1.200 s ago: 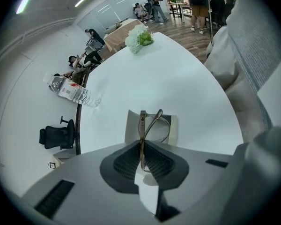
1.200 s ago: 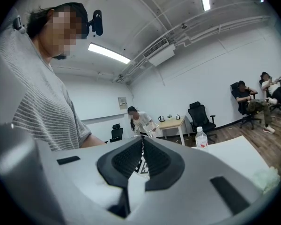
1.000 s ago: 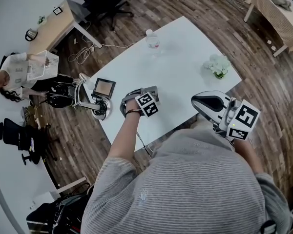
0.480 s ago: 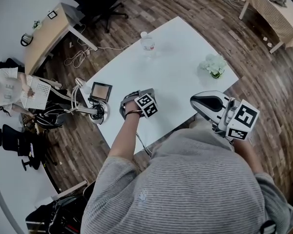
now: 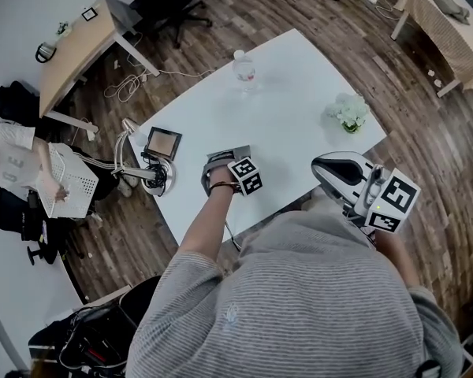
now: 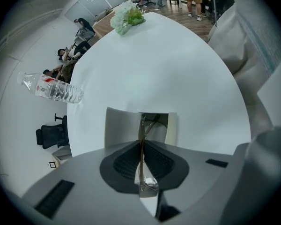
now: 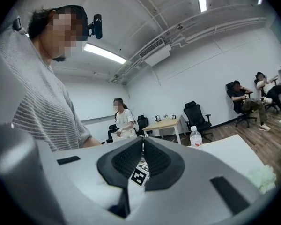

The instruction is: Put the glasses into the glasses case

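At the left corner of the white counter (image 5: 292, 116) we note a square framed panel (image 5: 163, 142) lying flat. It is well apart from the task's things.

Next to the right comes the left gripper (image 6: 142, 146), pointing steeply down over the near-left part of the counter, with its marker cube (image 5: 245, 176) facing up. In the left gripper view we read its jaws as almost together, the pads clamped on the thin frame of the glasses (image 6: 142, 125). The glasses stand edge-on between the pads, and one temple arm curves off to the right. Directly below them the glasses case (image 6: 116, 128) lies open on the counter, its pale inside facing up. The far end of the glasses reaches over this opening. We cannot tell whether it touches the lining.

Further along the counter a clear water bottle (image 5: 244, 65) stands near the far edge. A small bunch of white flowers (image 5: 348, 110) sits near the right corner. Both are well apart from the case.

At the right, the right gripper (image 7: 143, 146) is held level at the near edge of the counter. In the right gripper view we read its jaws as fully together with nothing between the pads.
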A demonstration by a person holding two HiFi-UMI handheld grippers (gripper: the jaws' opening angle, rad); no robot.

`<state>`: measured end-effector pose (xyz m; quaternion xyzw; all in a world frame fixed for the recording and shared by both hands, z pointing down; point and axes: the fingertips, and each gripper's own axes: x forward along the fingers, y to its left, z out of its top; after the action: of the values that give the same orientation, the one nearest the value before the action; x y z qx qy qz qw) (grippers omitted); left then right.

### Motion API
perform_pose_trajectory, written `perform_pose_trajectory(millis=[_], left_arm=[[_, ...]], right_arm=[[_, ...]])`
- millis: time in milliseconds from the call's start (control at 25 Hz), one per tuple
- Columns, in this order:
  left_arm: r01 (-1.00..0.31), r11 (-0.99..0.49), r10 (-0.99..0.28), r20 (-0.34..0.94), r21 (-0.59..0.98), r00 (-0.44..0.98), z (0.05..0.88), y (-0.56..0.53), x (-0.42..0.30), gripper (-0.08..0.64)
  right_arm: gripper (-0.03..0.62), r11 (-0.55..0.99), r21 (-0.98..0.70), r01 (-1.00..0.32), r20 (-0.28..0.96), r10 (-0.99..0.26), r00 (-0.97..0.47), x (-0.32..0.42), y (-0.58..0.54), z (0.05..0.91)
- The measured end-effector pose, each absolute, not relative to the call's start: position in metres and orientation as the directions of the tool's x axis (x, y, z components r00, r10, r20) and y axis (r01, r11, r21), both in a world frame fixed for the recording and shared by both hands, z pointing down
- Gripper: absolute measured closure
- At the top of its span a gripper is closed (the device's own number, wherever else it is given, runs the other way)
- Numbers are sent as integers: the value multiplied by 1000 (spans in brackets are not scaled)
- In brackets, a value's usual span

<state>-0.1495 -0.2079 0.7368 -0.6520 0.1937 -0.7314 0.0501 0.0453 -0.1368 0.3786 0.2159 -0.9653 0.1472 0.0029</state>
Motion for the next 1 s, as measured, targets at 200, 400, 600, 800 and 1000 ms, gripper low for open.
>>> perform_pose_trajectory(millis=[200,400,600,800,1000], left_arm=[[-190,-914,-341,932,-359,-119,740,-205,-150,525],[-227,-907,-345,935,-356,-87,743,-206,-152,523],[-203,-901,-380,923,-385,-63,733,-208,-151,476],[-152,-906,-392,918,-395,-53,730,-204,-150,456],[-124,-907,-398,916,-402,-54,726,-201,-149,445]], right_arm=[[575,872,-279,-402,76,-397,-915,37,-137,381],[575,875,-279,-395,77,-390,-918,30,-140,383],[575,875,-280,-395,83,-388,-918,28,-141,381],[575,875,-287,-390,78,-385,-920,27,-139,382],[575,875,-291,-388,71,-385,-920,27,-140,381]])
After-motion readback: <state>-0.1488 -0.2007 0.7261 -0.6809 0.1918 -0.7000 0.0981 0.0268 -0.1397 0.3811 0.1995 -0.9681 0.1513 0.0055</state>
